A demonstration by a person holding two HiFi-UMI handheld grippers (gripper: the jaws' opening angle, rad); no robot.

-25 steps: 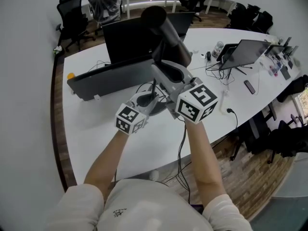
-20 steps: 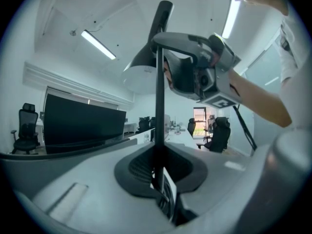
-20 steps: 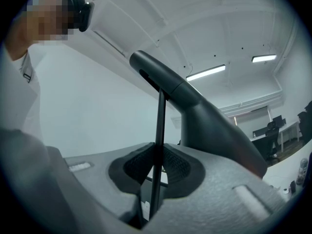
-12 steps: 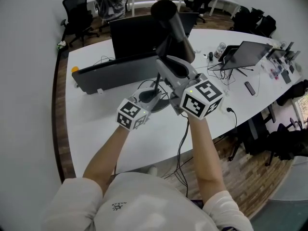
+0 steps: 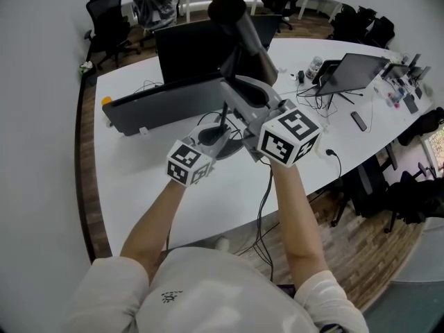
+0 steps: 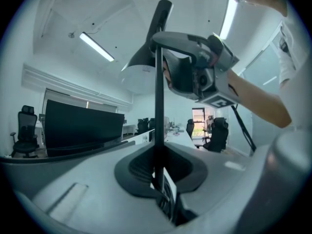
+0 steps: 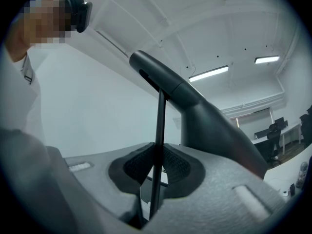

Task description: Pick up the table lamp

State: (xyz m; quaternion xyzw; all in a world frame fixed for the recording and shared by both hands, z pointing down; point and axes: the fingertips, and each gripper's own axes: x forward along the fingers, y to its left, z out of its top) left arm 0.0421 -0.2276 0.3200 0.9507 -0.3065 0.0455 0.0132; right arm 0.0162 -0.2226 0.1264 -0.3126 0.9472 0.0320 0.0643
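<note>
The table lamp has a dark cone shade (image 5: 243, 33) on a thin black pole (image 5: 223, 113), over the white table (image 5: 139, 186). Its round base (image 5: 208, 139) is partly hidden by my left gripper (image 5: 219, 132); I cannot tell whether it touches the table. My left gripper is shut on the pole low down, and the pole (image 6: 158, 106) runs up between its pads (image 6: 141, 167). My right gripper (image 5: 234, 96) is shut on the pole higher up, just under the shade. In the right gripper view the pole (image 7: 159, 140) is pinched between the pads (image 7: 178, 167), with the shade (image 7: 204, 116) above. The left gripper view shows the right gripper (image 6: 197, 74) across the pole.
A black monitor (image 5: 191, 44) and a long dark grey panel (image 5: 163, 103) stand right behind the lamp. To the right are a laptop (image 5: 350, 71), a bottle (image 5: 313, 68), a phone (image 5: 359, 122) and loose cables (image 5: 326, 113). Office chairs (image 5: 107, 19) line the far side.
Both grippers and the lamp have shifted slightly up and away together. Both grips on the pole look unchanged.
</note>
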